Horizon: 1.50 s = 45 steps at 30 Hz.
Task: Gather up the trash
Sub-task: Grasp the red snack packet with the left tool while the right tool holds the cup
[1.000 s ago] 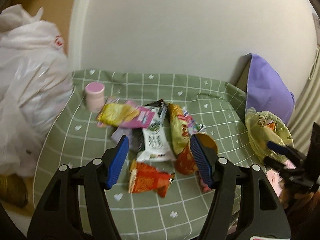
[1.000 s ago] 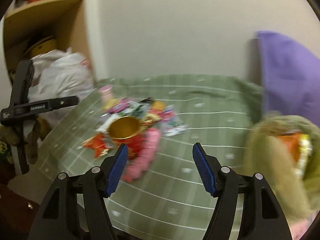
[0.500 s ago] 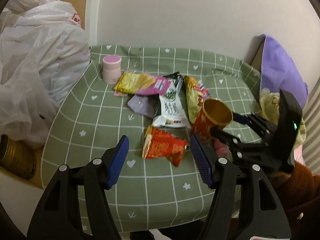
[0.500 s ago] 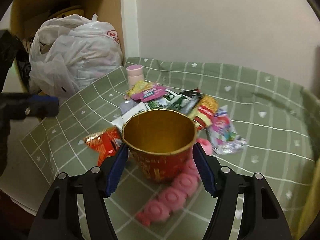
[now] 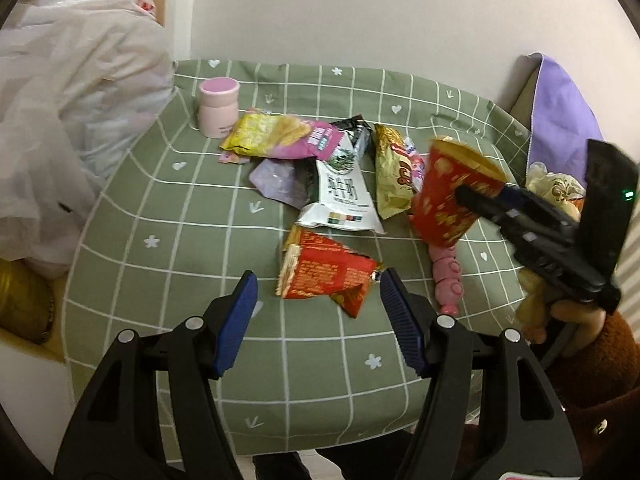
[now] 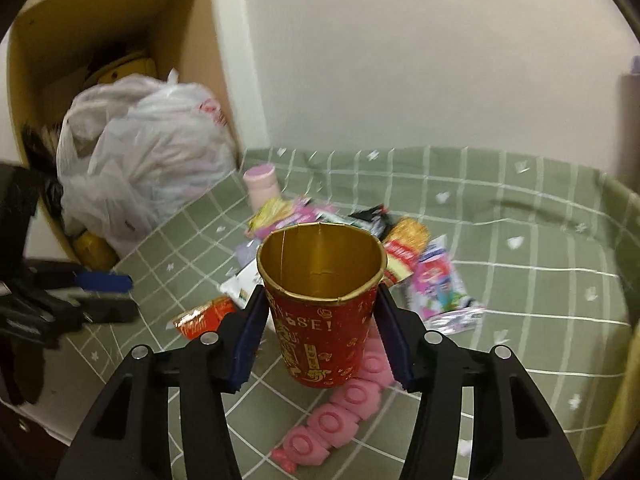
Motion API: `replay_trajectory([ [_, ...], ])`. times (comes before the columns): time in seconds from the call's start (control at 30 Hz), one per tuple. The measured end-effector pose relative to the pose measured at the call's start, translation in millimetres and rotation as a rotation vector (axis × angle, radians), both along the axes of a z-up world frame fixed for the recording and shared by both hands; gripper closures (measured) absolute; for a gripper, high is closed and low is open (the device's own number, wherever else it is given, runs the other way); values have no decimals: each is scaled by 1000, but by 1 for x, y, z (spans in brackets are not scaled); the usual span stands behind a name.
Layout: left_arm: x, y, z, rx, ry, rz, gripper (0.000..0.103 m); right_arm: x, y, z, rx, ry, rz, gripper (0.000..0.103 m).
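Pink packet (image 6: 340,416) half behind cup (image 6: 322,304)

A plain white wall (image 5: 360,12) rises behind the green checked tablecloth (image 5: 192,216).

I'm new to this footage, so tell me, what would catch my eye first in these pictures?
First, the red paper cup with its gold inside, between the closing jaws of the right gripper above the green checked cloth. Next, the heap of bright snack wrappers in the middle of the cloth, with the open left gripper over a red wrapper. A big white plastic bag bulges at the left.
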<state>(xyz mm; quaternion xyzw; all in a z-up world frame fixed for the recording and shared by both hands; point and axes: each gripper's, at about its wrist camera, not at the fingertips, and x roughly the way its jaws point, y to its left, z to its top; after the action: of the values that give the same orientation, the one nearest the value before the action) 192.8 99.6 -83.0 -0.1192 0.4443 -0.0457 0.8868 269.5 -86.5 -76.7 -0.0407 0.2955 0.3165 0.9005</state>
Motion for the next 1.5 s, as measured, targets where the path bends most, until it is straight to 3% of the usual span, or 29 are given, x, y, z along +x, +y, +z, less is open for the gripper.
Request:
replay_trajectory([
  [0.2,19,-3,-21,-54,80,29,43,-5,-35,21,16,17,-109,52],
  [0.33,30,3,-36,-132,151,84,43,-12,-56,23,-2,21,-168,52],
  [0.43,36,7,-43,-112,160,127,45,-20,-69,21,-4,25,-195,52],
  [0.63,42,1,-54,-112,160,95,64,-33,-84,19,-45,30,-220,52],
  [0.8,38,-14,-52,-80,142,40,88,-42,-87,22,-53,28,-227,52],
  [0.9,34,-18,-45,-54,115,23,96,-47,-85,25,-56,20,-221,52],
  [1.03,31,-19,-33,-53,57,-6,97,-55,-80,27,-69,4,-213,52],
  [1.1,29,-18,-30,-85,35,-20,94,-60,-79,28,-70,1,-212,52],
  [1.13,28,-16,-30,-99,21,-26,85,-62,-79,28,-72,-1,-213,52],
  [1.17,27,-15,-30,-98,3,-30,61,-63,-80,28,-73,-2,-213,52],
  [1.2,24,-15,-30,-89,-25,-33,45,-66,-80,29,-77,-2,-216,52],
  [1.3,21,-17,-36,-31,-60,-60,44,-73,-82,28,-91,4,-227,52],
  [1.4,24,-26,-50,6,-21,-96,44,-78,-83,25,-114,21,-244,52],
  [1.5,26,-33,-61,-4,-3,-116,42,-83,-84,23,-138,38,-254,51],
])
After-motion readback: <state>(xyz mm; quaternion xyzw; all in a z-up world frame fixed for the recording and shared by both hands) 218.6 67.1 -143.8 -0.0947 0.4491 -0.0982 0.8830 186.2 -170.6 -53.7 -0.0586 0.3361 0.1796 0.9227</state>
